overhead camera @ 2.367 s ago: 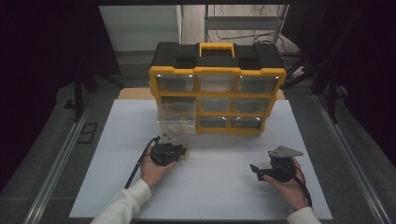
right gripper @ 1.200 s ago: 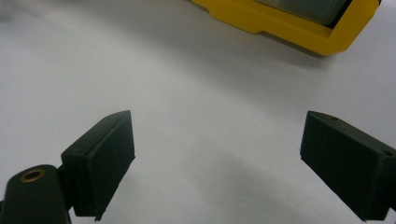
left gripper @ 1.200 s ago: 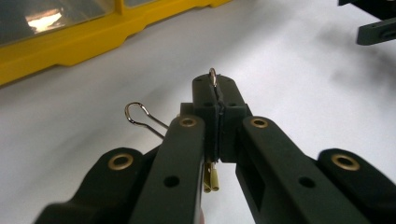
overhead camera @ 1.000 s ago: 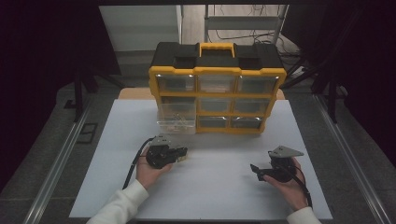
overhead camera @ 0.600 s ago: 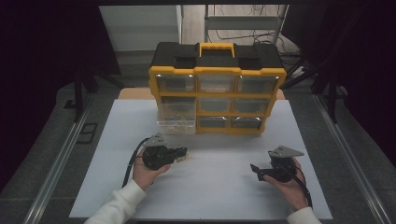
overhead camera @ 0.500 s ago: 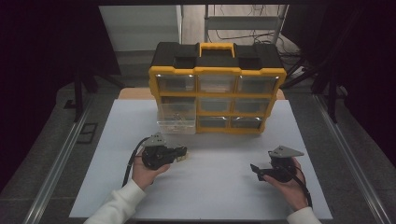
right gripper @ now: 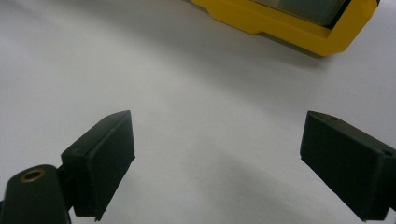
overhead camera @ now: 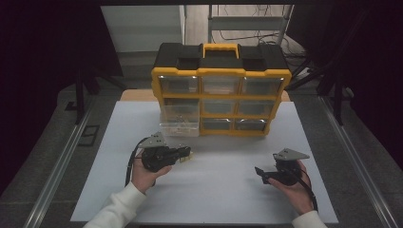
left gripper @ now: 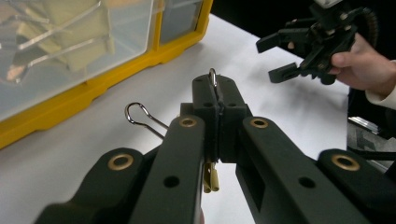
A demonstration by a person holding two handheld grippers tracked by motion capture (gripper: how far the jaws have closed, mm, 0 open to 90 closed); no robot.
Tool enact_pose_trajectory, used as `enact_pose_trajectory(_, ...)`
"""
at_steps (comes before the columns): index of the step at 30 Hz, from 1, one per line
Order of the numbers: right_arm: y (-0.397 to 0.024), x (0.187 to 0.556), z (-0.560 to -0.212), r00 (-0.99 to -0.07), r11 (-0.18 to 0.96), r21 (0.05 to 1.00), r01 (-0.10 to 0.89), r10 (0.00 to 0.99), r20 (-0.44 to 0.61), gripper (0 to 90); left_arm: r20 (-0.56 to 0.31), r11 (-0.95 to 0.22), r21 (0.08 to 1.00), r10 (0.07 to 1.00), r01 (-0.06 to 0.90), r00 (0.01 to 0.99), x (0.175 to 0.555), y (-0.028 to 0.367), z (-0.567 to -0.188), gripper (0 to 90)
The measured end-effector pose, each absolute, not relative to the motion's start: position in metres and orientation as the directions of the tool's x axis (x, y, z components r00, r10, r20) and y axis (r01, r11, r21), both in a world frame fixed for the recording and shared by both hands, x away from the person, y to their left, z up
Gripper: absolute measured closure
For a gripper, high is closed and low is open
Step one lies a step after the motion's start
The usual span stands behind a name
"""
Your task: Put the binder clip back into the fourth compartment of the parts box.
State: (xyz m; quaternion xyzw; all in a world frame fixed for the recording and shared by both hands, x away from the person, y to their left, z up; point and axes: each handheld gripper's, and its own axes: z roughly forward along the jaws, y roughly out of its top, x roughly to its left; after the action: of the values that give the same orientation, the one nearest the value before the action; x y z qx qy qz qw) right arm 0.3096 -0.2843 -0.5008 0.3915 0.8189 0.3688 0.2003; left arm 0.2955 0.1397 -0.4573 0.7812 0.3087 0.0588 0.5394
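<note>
A small binder clip (left gripper: 209,178) with a pale yellow body and wire handles is pinched in my left gripper (left gripper: 217,93), which is shut on one wire handle; the other handle (left gripper: 140,114) sticks out to the side. In the high view the left gripper (overhead camera: 186,153) hovers just in front of a pulled-out clear drawer (overhead camera: 179,126) of the yellow and black organizer (overhead camera: 218,76). My right gripper (overhead camera: 259,172) rests at the right, held by a hand, jaws wide open over bare white mat (right gripper: 219,149) with nothing between them.
The organizer's yellow frame (left gripper: 70,102) stands close at the left of the left gripper view and at the top of the right gripper view (right gripper: 280,18). A white mat (overhead camera: 214,199) covers the table. The right gripper (left gripper: 280,60) shows across the mat.
The left gripper has lifted a little and drawn slightly back from the open drawer with the clip in it. The right gripper has kept still.
</note>
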Motion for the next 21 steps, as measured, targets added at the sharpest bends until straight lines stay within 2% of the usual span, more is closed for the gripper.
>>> enact_pose_trajectory(21, -0.284, 0.309, -0.501, -0.612, 0.421, 0.762, 0.492, 0.79, -0.041, 10.7, -0.231, -0.176, 0.914, 0.516, 0.366, 0.825, 0.289, 0.143, -0.429, 88.9)
